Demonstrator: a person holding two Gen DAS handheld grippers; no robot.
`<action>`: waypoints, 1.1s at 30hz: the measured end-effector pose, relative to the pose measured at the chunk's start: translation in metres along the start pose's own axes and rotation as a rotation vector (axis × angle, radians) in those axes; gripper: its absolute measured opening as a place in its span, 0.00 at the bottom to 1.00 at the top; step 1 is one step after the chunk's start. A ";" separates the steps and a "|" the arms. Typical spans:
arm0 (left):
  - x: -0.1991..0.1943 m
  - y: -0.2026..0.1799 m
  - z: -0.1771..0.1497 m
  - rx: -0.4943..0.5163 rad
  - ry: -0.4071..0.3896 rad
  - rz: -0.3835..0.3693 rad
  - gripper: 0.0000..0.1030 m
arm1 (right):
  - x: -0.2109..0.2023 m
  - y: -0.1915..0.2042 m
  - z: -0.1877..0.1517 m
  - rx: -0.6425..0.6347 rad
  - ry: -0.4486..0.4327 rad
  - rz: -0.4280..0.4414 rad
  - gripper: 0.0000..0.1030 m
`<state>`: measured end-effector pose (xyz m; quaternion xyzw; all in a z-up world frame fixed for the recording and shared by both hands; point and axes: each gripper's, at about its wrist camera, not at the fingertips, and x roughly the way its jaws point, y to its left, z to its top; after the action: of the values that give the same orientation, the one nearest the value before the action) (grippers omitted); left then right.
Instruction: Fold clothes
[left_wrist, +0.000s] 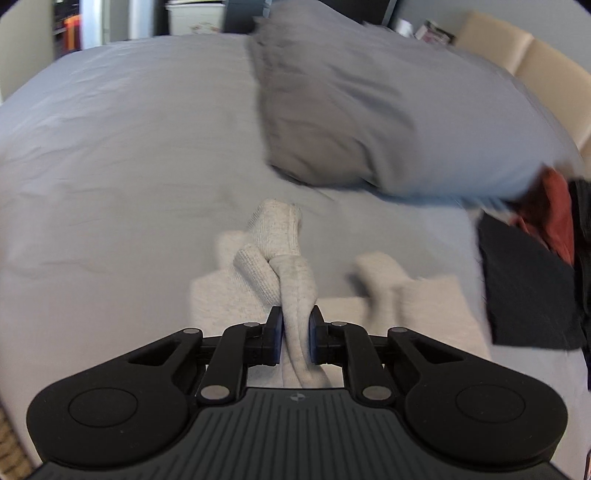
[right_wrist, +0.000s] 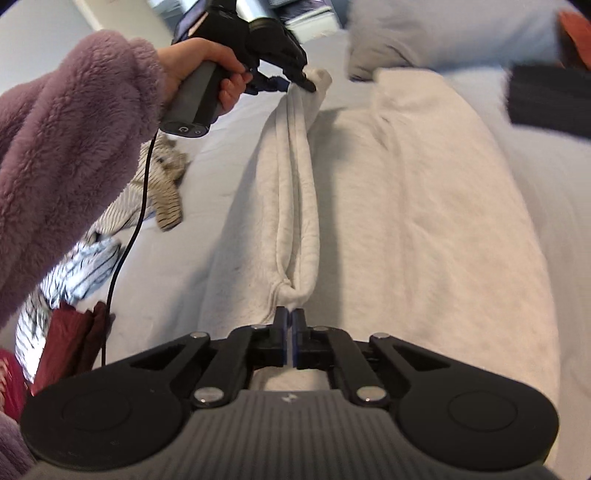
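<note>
A cream sweatshirt-like garment (left_wrist: 273, 236) (right_wrist: 424, 221) lies spread on a pale grey bed sheet (left_wrist: 129, 147). My left gripper (left_wrist: 295, 325) is shut on a bunched fold of it, with the cloth pressed between both pads. In the right wrist view that same left gripper (right_wrist: 303, 83), held by a hand in a purple fleece sleeve (right_wrist: 66, 147), pinches the far end of a long raised fold. My right gripper (right_wrist: 291, 317) is shut on the near end of that fold, which runs stretched between the two grippers.
A grey pillow (left_wrist: 369, 110) lies beyond the garment. A dark cloth (left_wrist: 524, 295) and a red one (left_wrist: 554, 214) sit at the right. Striped clothes (right_wrist: 162, 199) and a dark red cloth (right_wrist: 70, 339) lie at the left, crossed by a black cable (right_wrist: 136, 221).
</note>
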<state>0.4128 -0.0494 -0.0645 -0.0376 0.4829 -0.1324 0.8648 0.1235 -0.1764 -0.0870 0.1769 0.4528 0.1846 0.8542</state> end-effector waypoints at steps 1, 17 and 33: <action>0.007 -0.010 -0.002 0.015 0.009 0.005 0.11 | -0.002 -0.006 -0.001 0.020 0.003 -0.001 0.03; 0.006 -0.038 -0.033 0.060 -0.043 -0.004 0.54 | 0.006 -0.043 -0.013 0.107 0.082 -0.049 0.05; -0.141 -0.067 -0.203 0.420 -0.090 -0.045 0.54 | -0.048 -0.021 -0.026 -0.301 -0.070 -0.215 0.51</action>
<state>0.1582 -0.0639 -0.0434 0.1270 0.4048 -0.2475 0.8711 0.0803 -0.2141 -0.0766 0.0043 0.4062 0.1516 0.9011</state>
